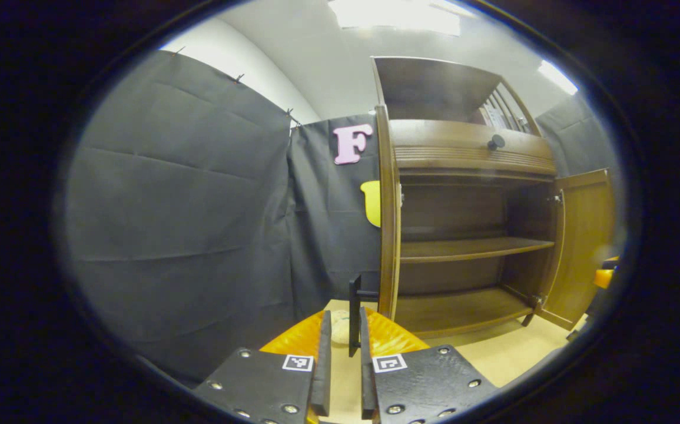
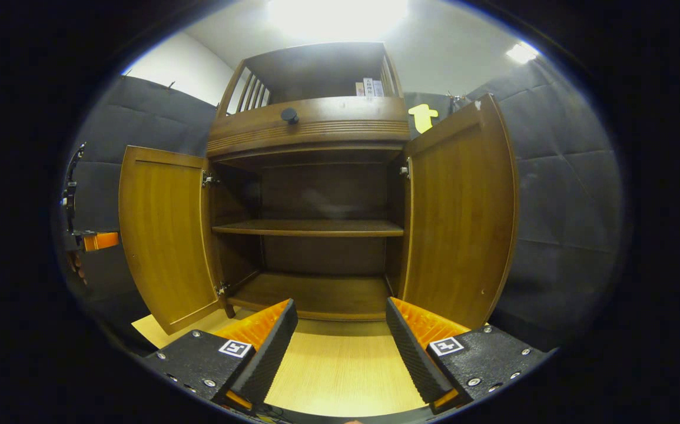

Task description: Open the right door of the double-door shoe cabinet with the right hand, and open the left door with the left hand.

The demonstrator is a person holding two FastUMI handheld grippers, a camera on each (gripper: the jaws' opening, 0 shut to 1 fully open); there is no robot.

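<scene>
Right gripper [image 2: 340,347]: nearest in the right gripper view, low over the pale wooden floor [image 2: 340,371]; its jaws stand wide apart with nothing between them.
Left gripper [image 1: 342,353]: in the left gripper view its two fingers are drawn nearly together around a thin dark handle [image 1: 354,315] that rises from between them. I judge it grasped, though the pad contact itself is too small to confirm.
Left door [image 1: 388,218]: seen edge-on just beyond the left gripper's fingers, swung well out from the cabinet front. In the right gripper view its inner face stands open on the left.
Right door [image 2: 460,218]: swung open on the right in the right gripper view, inner face showing, the hinge near its top edge. It stands apart from the right gripper.
Shoe cabinet [image 2: 316,126]: straight ahead and farther off, resting on the floor. A middle shelf [image 2: 310,228] and the bottom board are exposed and bare; a round knob [image 2: 289,115] sits on the panel above the doors.
Step in hand: both doors look open, so the task seems to be at its end, with the left hand finishing its pull.
Next move: probably letting go of the handle and drawing the left gripper clear without nudging the door back.
</scene>
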